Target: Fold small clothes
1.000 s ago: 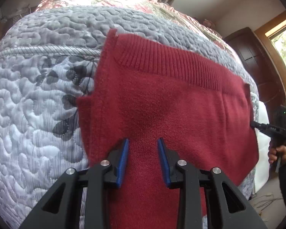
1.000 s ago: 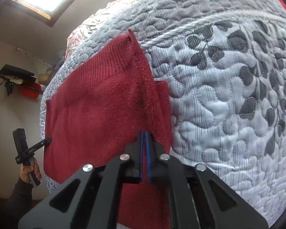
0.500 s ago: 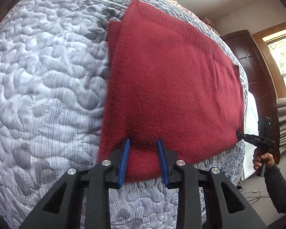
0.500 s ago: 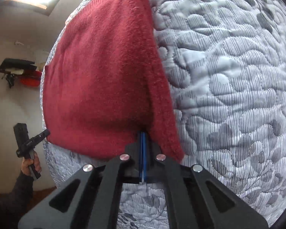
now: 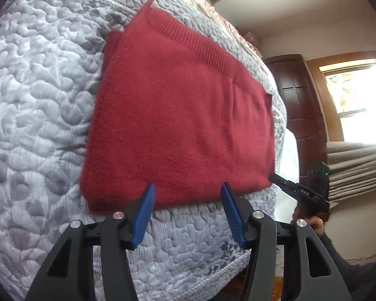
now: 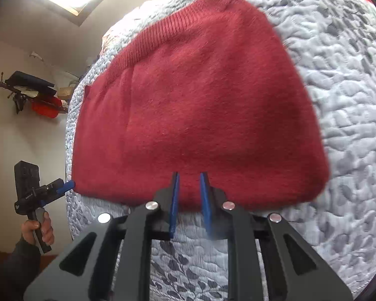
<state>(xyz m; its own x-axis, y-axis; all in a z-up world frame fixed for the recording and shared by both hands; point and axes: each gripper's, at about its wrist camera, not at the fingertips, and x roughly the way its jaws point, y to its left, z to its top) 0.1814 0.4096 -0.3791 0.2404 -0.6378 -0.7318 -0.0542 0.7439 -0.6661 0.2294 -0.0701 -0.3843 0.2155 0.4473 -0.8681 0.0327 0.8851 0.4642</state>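
Left tool (image 5: pixel 188 188) spread wide, right tool (image 6: pixel 189 175) slightly parted, both at sweater (image 5: pixel 178 115) near edge.

a grey quilted bedspread (image 5: pixel 37 115) with a leaf pattern covers the bed. a dark wooden door (image 5: pixel 300 100) stands beside a bright window (image 5: pixel 358 100). a wall rack (image 6: pixel 25 90) holds dark items and something red.

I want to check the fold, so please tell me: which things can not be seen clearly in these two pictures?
- Layers inside the folded dark red knitted garment: hidden by its top layer, both views.
- Near right corner of the garment: motion-blurred, right wrist view.
- Small items on the wall rack: too small, right wrist view.
- Person's hand: mostly hidden by the open left gripper.
- Grey quilted bed cover: cut by the lens edge.
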